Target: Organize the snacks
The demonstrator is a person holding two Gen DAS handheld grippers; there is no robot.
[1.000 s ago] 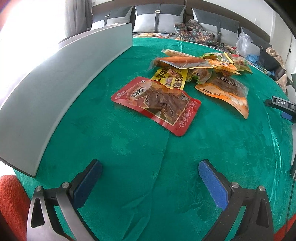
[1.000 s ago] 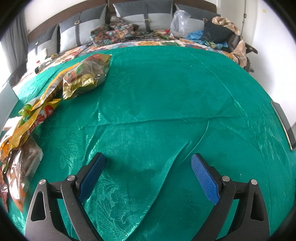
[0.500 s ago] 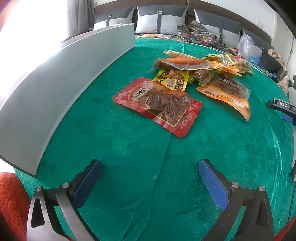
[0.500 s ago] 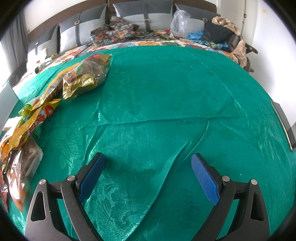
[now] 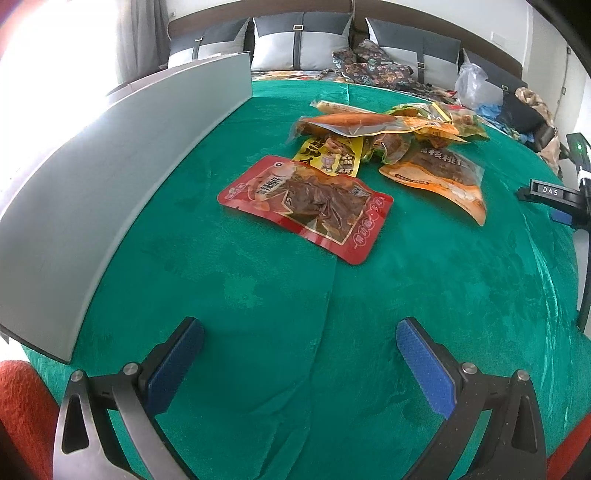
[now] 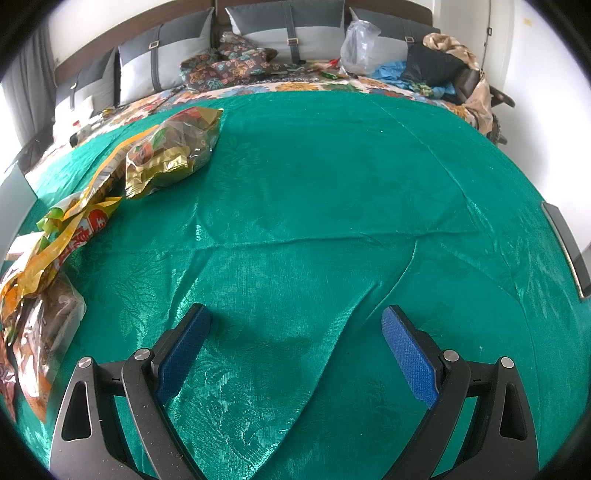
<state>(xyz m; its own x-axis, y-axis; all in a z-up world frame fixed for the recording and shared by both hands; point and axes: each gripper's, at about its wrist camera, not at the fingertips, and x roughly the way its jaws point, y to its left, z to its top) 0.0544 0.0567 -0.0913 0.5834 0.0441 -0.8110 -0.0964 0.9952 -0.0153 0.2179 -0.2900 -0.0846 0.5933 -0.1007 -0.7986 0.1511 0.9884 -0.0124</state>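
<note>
Left wrist: red snack pouch (image 5: 306, 206) lengthwise left-right

The left wrist view looks forward, low and close, over the wrinkled green satin cloth (image 5: 258, 295), toward a heap of crinkly snack packets (image 5: 388, 147) and the grey cushioned headboard (image 5: 303, 40). The right wrist view faces the same way from further right. Both share the cloth (image 6: 314, 192), the packets (image 6: 110, 192) and the headboard (image 6: 258, 26).
</note>
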